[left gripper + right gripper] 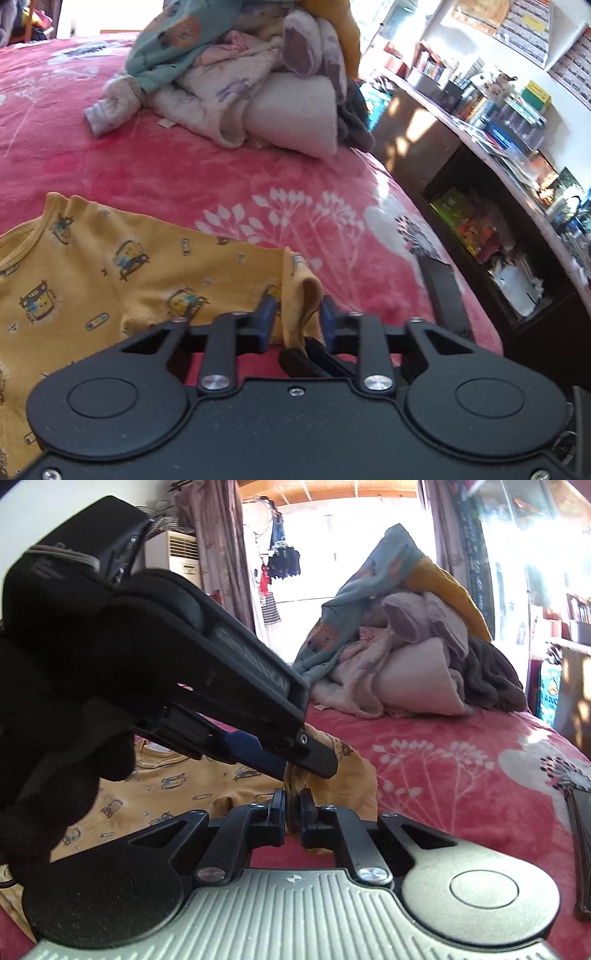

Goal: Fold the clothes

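A yellow baby garment (pixel 110 266) printed with small cars lies flat on the pink floral blanket (pixel 221 177). Its right edge is gathered into a raised fold. My left gripper (pixel 298 312) is shut on that fold, blue fingertips on either side of the bunched cloth. In the right wrist view the left gripper (pixel 314 760) reaches in from the upper left, held by a black-gloved hand (pixel 55 757), and pinches the same yellow garment (pixel 166 794). Just below it, my right gripper (pixel 292 805) is shut on the hanging part of that fold.
A heap of unfolded clothes (pixel 240 74) sits at the far end of the bed, also seen as a pile of clothes (pixel 406 646). The bed's right edge drops toward a dark desk and crowded bookshelves (pixel 498 129). A black strip-like object (pixel 443 295) lies near that edge.
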A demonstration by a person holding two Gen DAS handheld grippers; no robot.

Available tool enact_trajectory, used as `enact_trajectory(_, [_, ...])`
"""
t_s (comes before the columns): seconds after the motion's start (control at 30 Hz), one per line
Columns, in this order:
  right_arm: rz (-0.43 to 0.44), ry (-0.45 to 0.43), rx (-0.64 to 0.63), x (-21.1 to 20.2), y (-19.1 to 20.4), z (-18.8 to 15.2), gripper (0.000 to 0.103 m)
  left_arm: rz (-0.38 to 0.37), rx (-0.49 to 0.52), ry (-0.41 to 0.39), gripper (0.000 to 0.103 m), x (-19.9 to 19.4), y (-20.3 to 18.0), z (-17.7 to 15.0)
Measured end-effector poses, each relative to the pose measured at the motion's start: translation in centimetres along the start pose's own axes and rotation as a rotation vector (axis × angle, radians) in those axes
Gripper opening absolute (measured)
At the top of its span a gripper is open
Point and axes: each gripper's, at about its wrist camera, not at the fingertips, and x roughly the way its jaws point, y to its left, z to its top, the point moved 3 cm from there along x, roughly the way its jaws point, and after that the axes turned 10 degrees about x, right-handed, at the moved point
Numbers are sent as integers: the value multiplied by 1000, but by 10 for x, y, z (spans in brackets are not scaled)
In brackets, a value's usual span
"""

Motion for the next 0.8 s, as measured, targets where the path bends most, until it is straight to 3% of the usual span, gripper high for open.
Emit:
enact_trajectory(0.1, [21, 10, -2, 0, 5, -1, 11, 28, -6, -29, 5, -7, 9, -3])
enact_trajectory(0.27, [102, -38, -3, -16, 14, 3, 30, 51, -20, -72, 5, -34, 35, -3])
enact_trajectory(0.33, [128, -44, 7, -21, 15, 3, 30, 66, -21, -87, 5, -48, 51, 0])
enact_trajectory(0.57, [226, 70, 40, -8, 32, -10, 30, 153, -89, -142, 4, -103, 131, -5])
enact_trajectory(0.7, [287, 158, 50, 5, 46, -22, 30, 195, -177, -180, 4, -126, 178, -26])
enact_trajectory(0.8, [280, 209, 14, 15, 56, -34, 30, 212, -263, -198, 4, -136, 205, -52])
